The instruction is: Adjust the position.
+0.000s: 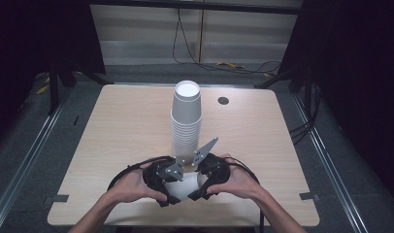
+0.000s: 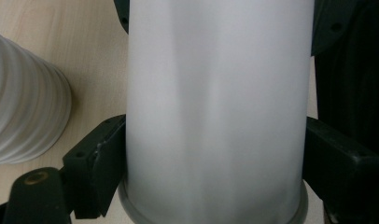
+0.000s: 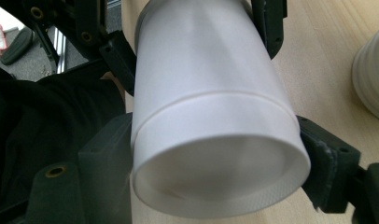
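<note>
A white paper cup (image 1: 181, 187) lies on its side just above the front of the wooden table (image 1: 127, 121), held between both grippers. My left gripper (image 1: 170, 194) grips its rim end; in the left gripper view the jaws (image 2: 215, 154) press on both sides of the cup wall (image 2: 215, 93). My right gripper (image 1: 195, 190) grips the base end, where its jaws (image 3: 215, 168) touch the cup (image 3: 211, 84) on either side. A step line circles the cup near the base; one cup or two nested, I cannot tell. The left gripper (image 3: 194, 37) clamps the far end.
A tall stack of white cups (image 1: 186, 121) stands upside down mid-table, just behind the grippers, also seen as a ribbed stack (image 2: 24, 107) and stack edge (image 3: 372, 84). A round cable hole (image 1: 223, 100) sits at the back right. Cables lie on the floor beyond.
</note>
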`<state>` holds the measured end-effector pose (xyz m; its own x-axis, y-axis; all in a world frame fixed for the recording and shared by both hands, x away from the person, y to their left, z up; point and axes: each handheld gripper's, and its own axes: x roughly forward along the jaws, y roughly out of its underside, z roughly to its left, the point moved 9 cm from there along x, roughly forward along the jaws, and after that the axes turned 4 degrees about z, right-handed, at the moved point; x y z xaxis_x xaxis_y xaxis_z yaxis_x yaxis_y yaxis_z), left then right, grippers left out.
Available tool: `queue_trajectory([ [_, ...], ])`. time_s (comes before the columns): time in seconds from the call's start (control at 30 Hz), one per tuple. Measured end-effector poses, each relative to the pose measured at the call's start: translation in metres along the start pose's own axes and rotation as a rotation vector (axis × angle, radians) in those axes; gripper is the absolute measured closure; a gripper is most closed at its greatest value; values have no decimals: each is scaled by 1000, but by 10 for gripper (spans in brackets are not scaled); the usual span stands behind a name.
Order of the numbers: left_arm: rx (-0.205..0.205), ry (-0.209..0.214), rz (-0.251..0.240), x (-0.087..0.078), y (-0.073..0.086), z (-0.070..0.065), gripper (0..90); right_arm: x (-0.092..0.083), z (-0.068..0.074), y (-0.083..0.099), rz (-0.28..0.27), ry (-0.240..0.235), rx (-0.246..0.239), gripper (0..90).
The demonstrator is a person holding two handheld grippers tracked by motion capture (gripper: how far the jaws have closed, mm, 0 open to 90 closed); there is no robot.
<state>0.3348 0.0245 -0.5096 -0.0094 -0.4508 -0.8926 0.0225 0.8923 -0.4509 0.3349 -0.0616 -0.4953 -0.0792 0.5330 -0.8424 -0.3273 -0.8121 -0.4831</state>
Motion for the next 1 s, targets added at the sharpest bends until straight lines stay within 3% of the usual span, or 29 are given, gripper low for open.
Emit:
queue_trajectory([
  [0.2,-11,20,-30,0,0,1,149,-1,0,0,-7,14,-18,227],
  [0.4,1,-1,-29,-3,-1,1,136,-3,1,-1,-17,29,-37,232],
  [0.47,12,-27,-26,-4,-2,1,129,-4,0,-1,-23,34,-40,232],
  [0.63,-18,-70,-61,-5,-4,7,122,-7,-1,-3,-48,62,-44,233],
  [1.0,-25,-65,-112,-9,-6,8,122,-8,-4,-2,-60,62,-50,233],
])
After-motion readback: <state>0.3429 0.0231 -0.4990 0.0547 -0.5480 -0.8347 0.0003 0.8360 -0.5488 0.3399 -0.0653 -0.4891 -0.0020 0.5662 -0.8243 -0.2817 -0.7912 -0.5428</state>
